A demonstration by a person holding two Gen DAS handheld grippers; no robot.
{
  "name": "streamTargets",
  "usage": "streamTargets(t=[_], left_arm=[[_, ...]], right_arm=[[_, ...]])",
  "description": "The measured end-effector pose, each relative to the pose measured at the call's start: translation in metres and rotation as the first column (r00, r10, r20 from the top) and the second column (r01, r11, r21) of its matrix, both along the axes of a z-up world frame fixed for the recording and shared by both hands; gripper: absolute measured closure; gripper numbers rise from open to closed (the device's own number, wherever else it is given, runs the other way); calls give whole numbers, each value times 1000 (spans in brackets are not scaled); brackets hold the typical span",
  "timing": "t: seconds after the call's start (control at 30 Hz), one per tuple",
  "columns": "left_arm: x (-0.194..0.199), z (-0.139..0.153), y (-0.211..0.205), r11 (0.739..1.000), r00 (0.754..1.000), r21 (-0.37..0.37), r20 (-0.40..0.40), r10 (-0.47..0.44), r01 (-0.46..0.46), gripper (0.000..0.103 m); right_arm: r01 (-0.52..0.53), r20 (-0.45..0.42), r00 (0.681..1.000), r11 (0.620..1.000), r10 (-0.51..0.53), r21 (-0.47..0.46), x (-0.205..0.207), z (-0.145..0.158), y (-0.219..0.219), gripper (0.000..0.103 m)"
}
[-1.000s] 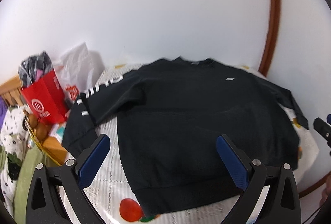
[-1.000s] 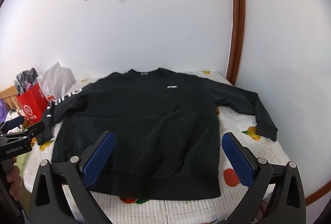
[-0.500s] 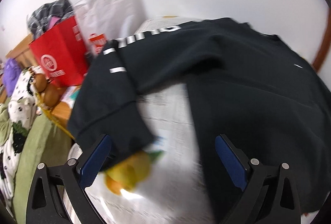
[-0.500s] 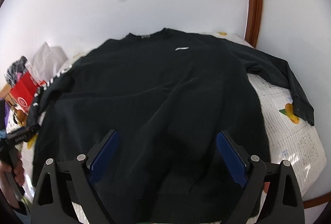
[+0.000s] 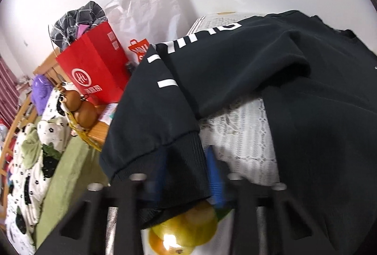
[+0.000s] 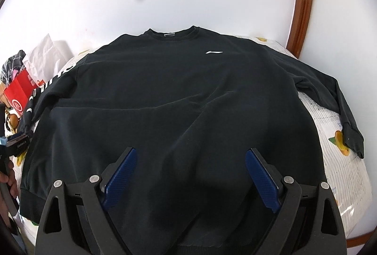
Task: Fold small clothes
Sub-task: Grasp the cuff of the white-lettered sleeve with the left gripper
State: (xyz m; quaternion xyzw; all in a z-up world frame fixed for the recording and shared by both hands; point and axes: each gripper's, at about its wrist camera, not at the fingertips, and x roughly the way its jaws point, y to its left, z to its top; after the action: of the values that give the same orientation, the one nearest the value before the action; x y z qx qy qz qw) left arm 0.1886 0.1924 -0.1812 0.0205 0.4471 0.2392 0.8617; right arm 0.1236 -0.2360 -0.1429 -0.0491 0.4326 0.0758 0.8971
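Observation:
A black sweatshirt (image 6: 179, 99) lies flat, front up, on a white fruit-print table cover (image 6: 341, 160). Its left sleeve, with white lettering (image 5: 188, 80), hangs toward the table's left edge. My left gripper (image 5: 186, 175) has closed around the ribbed cuff (image 5: 179, 160) of that sleeve; the blue pads are blurred on both sides of it. My right gripper (image 6: 190, 172) is open and empty above the lower middle of the sweatshirt body. The right sleeve (image 6: 329, 99) lies spread out to the right, its cuff near the table edge.
A red paper bag (image 5: 94, 66) and a white plastic bag (image 5: 146, 7) stand left of the table by the wall. A basket with brown items (image 5: 80, 109) and a patterned blanket (image 5: 28, 160) lie below. A brown door frame (image 6: 304, 0) rises at the right.
My left gripper moved left and down to the left sleeve cuff and closed on it. My right gripper moved forward over the sweatshirt body and stayed open.

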Motion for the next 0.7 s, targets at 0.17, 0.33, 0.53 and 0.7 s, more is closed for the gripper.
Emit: streamTargets(t=[0.17,0.33,0.53,0.7], left_arm=[[-2,26,-8,1000,999,21,32,17,-18,96],[-3,73,-29,996,992,-63,108,-58,65,96],[11,115,-71,956,962,-187,198,-188,225,97],[24,134,-127,918,929,-213,238,-283,334,97]], right_arm=[[-7,28,1000,1000,8,-16,-1,4,-9,11],[4,60,998,999,-7,47,-4,16,-29,11],[37,75,996,996,-43,86,-5,22,-53,11],[57,102,993,993,-67,99,-11,33,-77,11]])
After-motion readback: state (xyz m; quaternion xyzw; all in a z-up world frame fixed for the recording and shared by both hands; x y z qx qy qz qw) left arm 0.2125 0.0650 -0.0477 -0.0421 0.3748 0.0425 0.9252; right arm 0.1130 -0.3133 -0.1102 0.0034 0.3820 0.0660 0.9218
